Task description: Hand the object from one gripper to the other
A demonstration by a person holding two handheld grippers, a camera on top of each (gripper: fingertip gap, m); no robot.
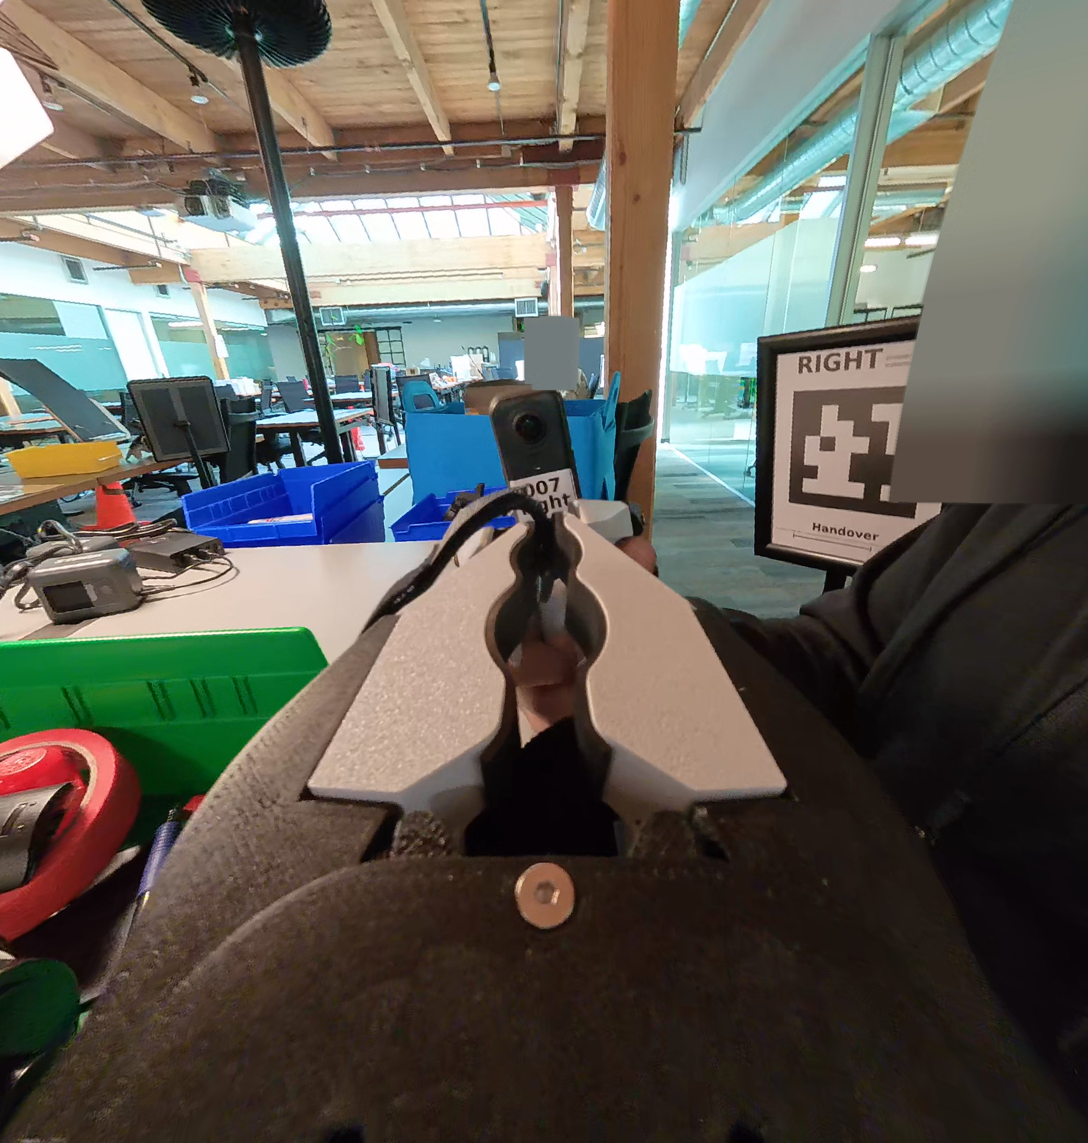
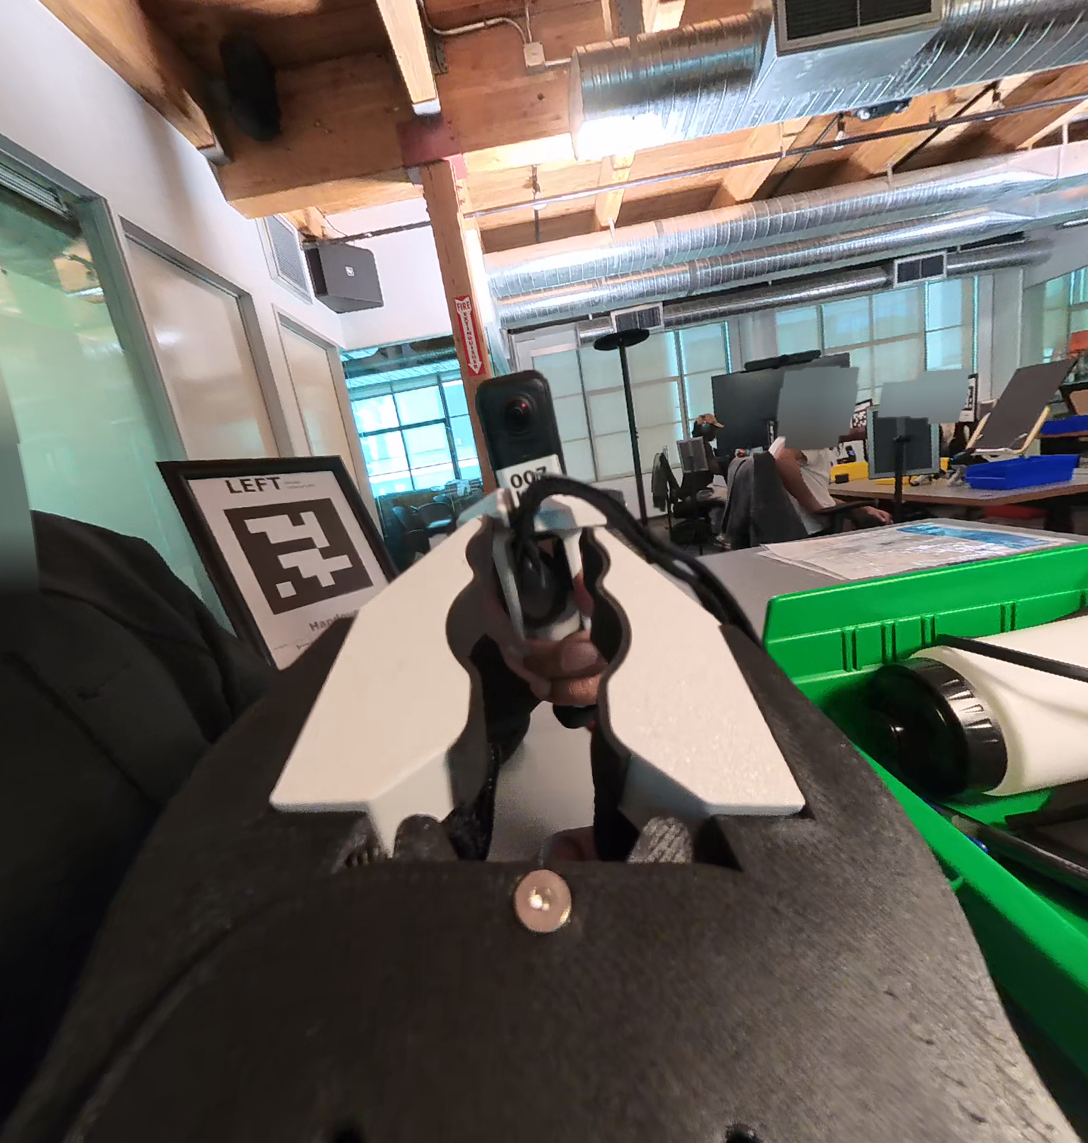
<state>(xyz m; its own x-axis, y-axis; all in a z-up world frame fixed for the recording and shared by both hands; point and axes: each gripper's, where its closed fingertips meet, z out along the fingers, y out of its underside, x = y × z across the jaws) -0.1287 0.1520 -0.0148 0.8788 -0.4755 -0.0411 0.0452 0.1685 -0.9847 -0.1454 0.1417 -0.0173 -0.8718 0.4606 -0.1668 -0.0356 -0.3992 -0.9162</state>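
A black cord point(image 1: 532, 508) loops over the tips of my left gripper point(image 1: 544, 526) and runs down between its white fingers, which are shut on it. The cord trails off to the left. My right gripper point(image 2: 538, 529) faces the left one tip to tip. Its fingers stand apart around the left gripper's fingertips point(image 2: 505, 581), and the cord point(image 2: 597, 495) drapes over its tip to the right. A hand shows behind each pair of fingers. Each view shows the other gripper's black camera point(image 1: 532, 439) point(image 2: 517, 420) above the tips.
A green bin point(image 1: 146, 693) with a red tape roll point(image 1: 53, 822) sits low on the left. In the right wrist view the green bin point(image 2: 900, 618) holds a white roll with a black cap point(image 2: 937, 730). A white table point(image 1: 269, 587), blue bins point(image 1: 294, 501) and framed marker boards point(image 1: 838, 445) point(image 2: 294, 544) stand nearby. The tips of both grippers are at nearly the same place.
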